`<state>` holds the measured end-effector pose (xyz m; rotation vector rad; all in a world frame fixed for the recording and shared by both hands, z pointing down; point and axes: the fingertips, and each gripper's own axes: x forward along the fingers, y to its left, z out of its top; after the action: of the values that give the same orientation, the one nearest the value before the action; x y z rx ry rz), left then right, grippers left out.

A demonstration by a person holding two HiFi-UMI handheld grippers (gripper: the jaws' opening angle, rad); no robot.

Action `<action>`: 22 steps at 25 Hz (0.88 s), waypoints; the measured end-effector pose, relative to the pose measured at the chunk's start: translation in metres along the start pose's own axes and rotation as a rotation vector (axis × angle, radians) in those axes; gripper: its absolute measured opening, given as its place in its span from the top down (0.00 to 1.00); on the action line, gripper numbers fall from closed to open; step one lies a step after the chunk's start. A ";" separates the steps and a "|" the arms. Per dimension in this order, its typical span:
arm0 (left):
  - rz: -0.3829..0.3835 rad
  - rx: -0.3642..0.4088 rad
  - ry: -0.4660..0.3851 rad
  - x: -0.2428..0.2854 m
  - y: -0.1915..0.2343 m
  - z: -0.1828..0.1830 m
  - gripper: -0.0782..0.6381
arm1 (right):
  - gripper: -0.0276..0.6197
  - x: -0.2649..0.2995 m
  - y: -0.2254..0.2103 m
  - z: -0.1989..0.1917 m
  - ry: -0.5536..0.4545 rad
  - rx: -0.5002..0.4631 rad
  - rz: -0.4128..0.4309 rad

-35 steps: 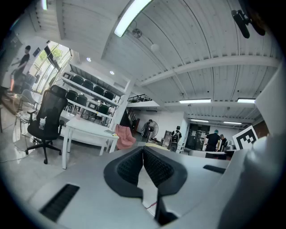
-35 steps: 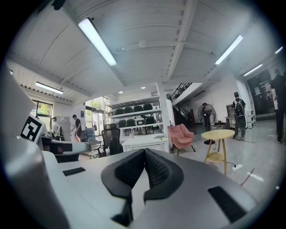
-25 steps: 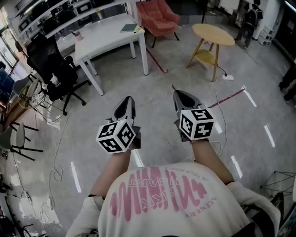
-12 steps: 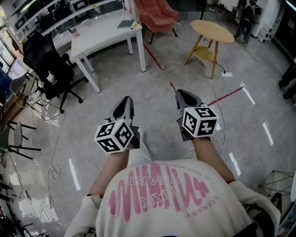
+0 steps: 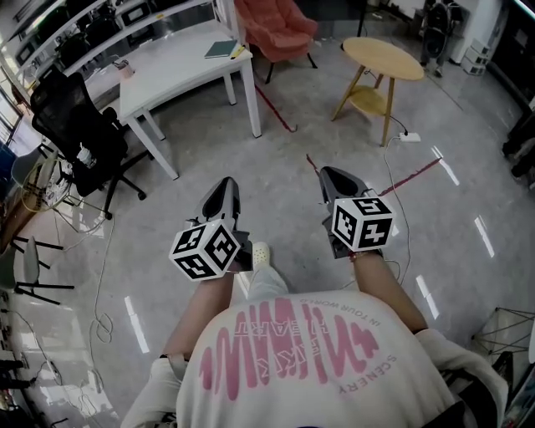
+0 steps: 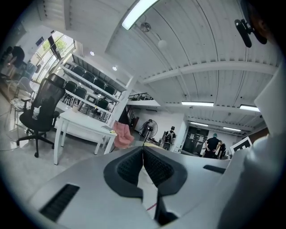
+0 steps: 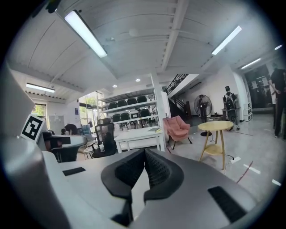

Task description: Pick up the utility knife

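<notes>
No utility knife can be made out for certain. A small yellow object (image 5: 238, 51) lies beside a teal book (image 5: 219, 49) on the far end of the white table (image 5: 175, 71); it is too small to identify. My left gripper (image 5: 224, 189) and right gripper (image 5: 333, 176) are held side by side over the bare floor, well short of the table, pointing ahead. In the left gripper view the left gripper (image 6: 143, 149) has its pads touching, with nothing between them. The right gripper view shows the right gripper (image 7: 145, 152) equally shut and empty.
A black office chair (image 5: 81, 125) stands left of the white table. A pink armchair (image 5: 276, 25) and a round wooden table (image 5: 384, 58) stand ahead and to the right. A cable with a power strip (image 5: 410, 138) and red tape lie on the floor. People stand far off.
The person has walked forward: the table, chairs and round table have shifted in the view, and a shoe now shows between the grippers. Both grippers stay shut and empty.
</notes>
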<state>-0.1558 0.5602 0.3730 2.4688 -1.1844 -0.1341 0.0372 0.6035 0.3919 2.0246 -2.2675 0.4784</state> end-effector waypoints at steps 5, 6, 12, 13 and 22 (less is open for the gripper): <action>-0.013 -0.019 0.026 0.063 0.036 0.003 0.86 | 0.93 0.064 -0.022 0.007 0.012 0.022 -0.021; -0.014 -0.026 0.037 0.077 0.047 0.006 0.86 | 0.93 0.081 -0.024 0.010 0.013 0.030 -0.022; -0.043 -0.039 0.055 0.174 0.107 0.051 0.86 | 0.93 0.199 -0.026 0.043 0.041 0.065 0.000; -0.055 -0.050 0.049 0.190 0.116 0.061 0.86 | 0.93 0.219 -0.027 0.051 0.040 0.067 0.006; -0.051 -0.077 0.038 0.316 0.224 0.134 0.86 | 0.93 0.388 -0.021 0.124 0.008 0.038 0.050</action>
<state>-0.1513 0.1500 0.3640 2.4247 -1.0811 -0.1433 0.0252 0.1958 0.3758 1.9832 -2.3263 0.5362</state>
